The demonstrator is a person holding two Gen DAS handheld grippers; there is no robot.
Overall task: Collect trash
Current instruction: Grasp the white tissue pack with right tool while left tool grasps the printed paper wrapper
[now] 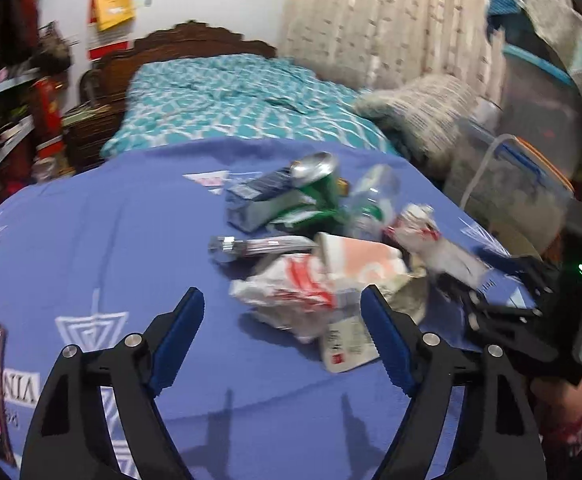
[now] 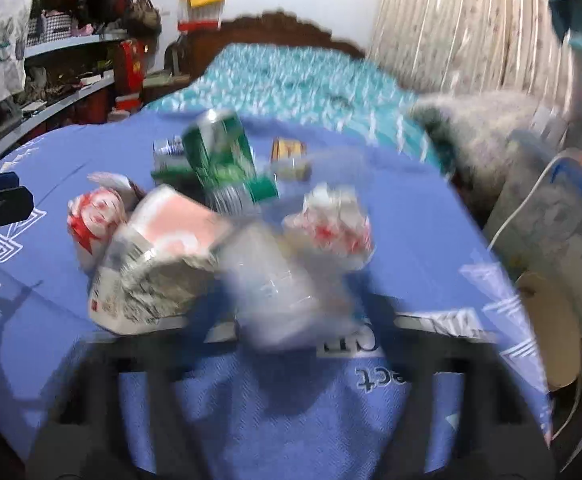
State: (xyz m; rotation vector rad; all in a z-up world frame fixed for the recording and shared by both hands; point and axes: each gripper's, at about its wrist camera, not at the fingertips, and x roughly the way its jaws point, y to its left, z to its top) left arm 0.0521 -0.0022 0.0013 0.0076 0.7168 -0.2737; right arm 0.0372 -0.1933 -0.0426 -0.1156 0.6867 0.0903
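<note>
Left wrist view: left gripper (image 1: 281,312) spread wide over crumpled red-white paper wrapper (image 1: 291,292); dented green can (image 1: 319,184) behind; blue cloth (image 1: 91,240) lettered "NIA". Right gripper (image 2: 291,320) blurred, grip unclear.

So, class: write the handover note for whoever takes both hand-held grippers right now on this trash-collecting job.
Left hand-held gripper: open, empty, low over the blue cloth, just short of the crumpled red-and-white wrapper.
Right hand-held gripper: at the pile's right edge; too blurred to tell whether it grips anything.
Trash: one heap on the cloth, with green can, clear bottle, pink-and-white cup and blue carton.
Done: nothing visibly collected.
Left: the whole heap; no bin in view.
</note>
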